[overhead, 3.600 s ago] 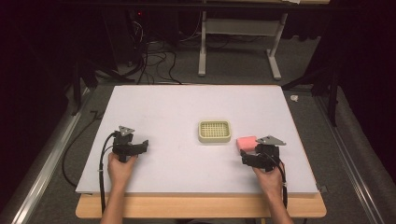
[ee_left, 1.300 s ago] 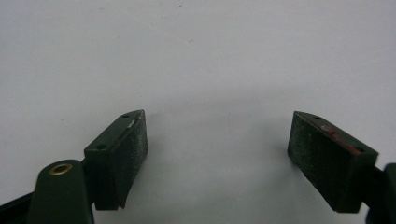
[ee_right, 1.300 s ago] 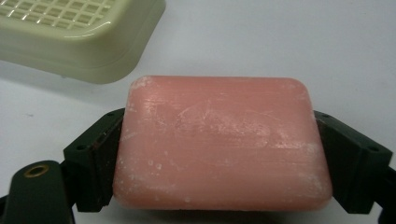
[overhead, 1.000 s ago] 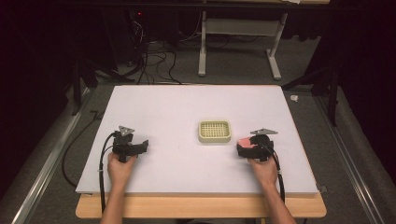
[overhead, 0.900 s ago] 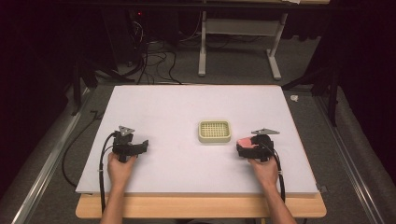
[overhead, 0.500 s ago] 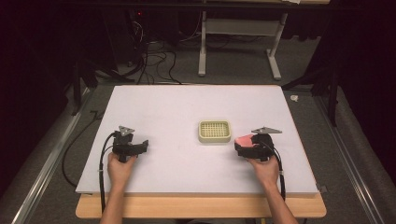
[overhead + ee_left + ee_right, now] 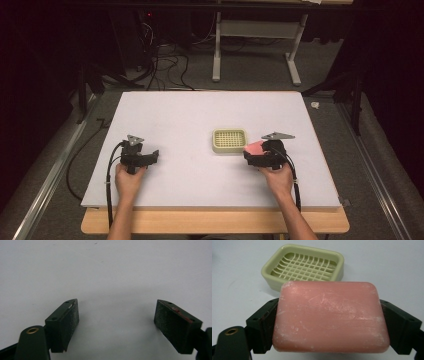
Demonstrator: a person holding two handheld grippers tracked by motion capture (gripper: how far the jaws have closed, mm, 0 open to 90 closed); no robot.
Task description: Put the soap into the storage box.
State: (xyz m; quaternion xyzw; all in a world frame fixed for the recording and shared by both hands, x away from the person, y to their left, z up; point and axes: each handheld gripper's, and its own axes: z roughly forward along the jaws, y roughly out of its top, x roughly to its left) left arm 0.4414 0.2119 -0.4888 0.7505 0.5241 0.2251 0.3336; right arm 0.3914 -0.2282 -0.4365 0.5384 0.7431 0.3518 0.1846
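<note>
A pink soap bar (image 7: pixel 329 315) sits between the two black jaws of my right gripper (image 7: pixel 252 152), which is shut on its short ends. In the high view the soap bar (image 7: pixel 253 148) hangs just right of a pale green soap dish (image 7: pixel 229 140) with a grid floor. The soap dish (image 7: pixel 303 263) lies close ahead of the soap in the right gripper view. My left gripper (image 7: pixel 154 155) rests at the table's left front, held by a hand. Its jaws stand wide apart over bare white table, and its fingers (image 7: pixel 63 323) hold nothing.
The white table top (image 7: pixel 200 115) has wide bare room behind and between the grippers. Cables trail from both grippers toward the front edge (image 7: pixel 215 220). Beyond the table stand a desk frame (image 7: pixel 255 45) and floor cables (image 7: pixel 160 65).
My right gripper has carried the soap leftward, from the table's right part to just beside the dish. The left gripper has stayed still.
</note>
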